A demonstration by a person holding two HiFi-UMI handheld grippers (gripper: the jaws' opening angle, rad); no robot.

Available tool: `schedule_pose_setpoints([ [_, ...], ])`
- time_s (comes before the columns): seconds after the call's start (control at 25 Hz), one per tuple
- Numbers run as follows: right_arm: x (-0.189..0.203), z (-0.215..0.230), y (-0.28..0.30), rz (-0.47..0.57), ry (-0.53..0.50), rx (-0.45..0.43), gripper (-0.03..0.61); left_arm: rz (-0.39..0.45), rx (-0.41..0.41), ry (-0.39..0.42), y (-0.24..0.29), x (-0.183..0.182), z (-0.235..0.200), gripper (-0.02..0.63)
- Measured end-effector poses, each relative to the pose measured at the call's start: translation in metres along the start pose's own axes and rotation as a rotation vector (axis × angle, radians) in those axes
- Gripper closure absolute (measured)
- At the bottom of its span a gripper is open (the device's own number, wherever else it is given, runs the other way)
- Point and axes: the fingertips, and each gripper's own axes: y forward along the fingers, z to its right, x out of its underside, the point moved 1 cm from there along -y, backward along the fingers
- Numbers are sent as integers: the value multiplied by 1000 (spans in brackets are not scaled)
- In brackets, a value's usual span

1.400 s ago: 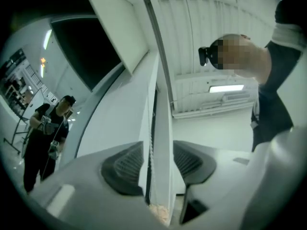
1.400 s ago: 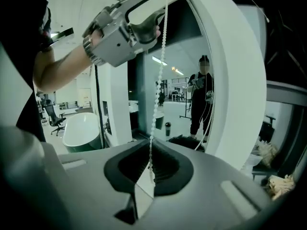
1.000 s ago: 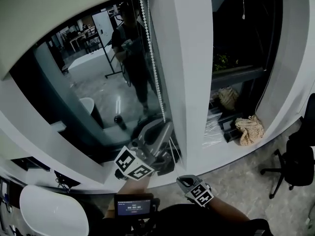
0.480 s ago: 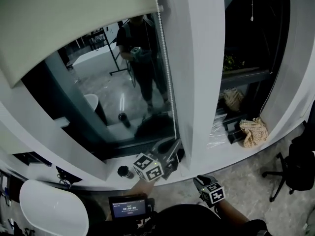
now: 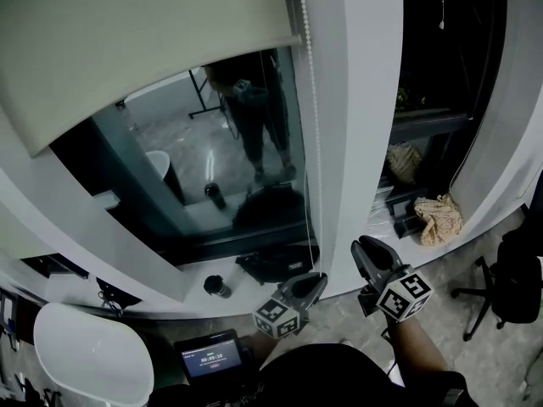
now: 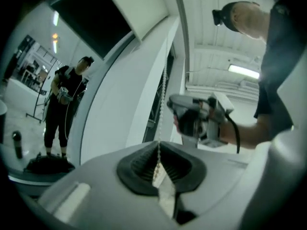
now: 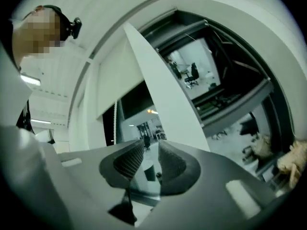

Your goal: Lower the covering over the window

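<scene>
The beige roller blind (image 5: 153, 41) covers the upper part of the dark window (image 5: 221, 176); its edge also shows in the left gripper view (image 6: 139, 8). A white bead chain (image 5: 310, 100) hangs along the window's right side. My left gripper (image 5: 316, 281) is low by the sill, shut on that bead chain (image 6: 163, 109), which runs up from between its pads (image 6: 159, 159). To its right, my right gripper (image 5: 365, 248) is raised in front of the white pillar (image 5: 356, 125). Its jaws have just been opening and stand open (image 7: 151, 162) with nothing between them.
On the sill stand a small cup (image 5: 216, 287) and a dark bag (image 5: 276, 261). A crumpled cloth (image 5: 437, 219) lies on the right-hand sill. A white round seat (image 5: 81, 354), a small screen (image 5: 210, 356) and an office chair (image 5: 509, 287) are below. The glass reflects a person (image 5: 254, 117).
The left gripper has come down with the chain in it and the blind's lower edge sits lower. The right gripper has risen from near my body and opened.
</scene>
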Motion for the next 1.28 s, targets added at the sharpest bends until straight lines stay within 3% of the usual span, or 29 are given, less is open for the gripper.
schedule_pose_setpoints([
  [0.16,-100,-59,25,147,-120,-160,480,-34,-16,53,-9,8,3,611],
  [0.32,-158,-102,42,219,-142,-260,477,-272,-23,92,-27,92,-15,611],
  [0.44,-184,-124,56,226,-164,-297,466,-443,-31,41,-55,157,-17,609],
  [0.52,-194,-135,67,202,-188,-311,452,-488,-26,4,-66,178,-9,609],
  [0.76,-218,-164,91,164,-203,-337,427,-488,19,4,-69,184,10,609],
  [0.84,-222,-164,96,152,-222,-308,566,-484,17,3,-71,185,14,609],
  [0.92,-222,-164,99,131,-239,-306,563,-486,23,16,-73,186,18,609],
  [1.0,-222,-168,95,137,-293,-318,568,-486,39,18,-73,186,24,607],
  [1.08,-226,-168,87,164,-428,-288,569,-468,87,1,-74,182,31,606],
  [1.16,-228,-160,82,170,-555,-238,569,-405,149,-55,-75,169,36,604],
  [1.28,-208,-133,84,91,-570,-203,569,-226,118,-136,-80,122,22,604],
])
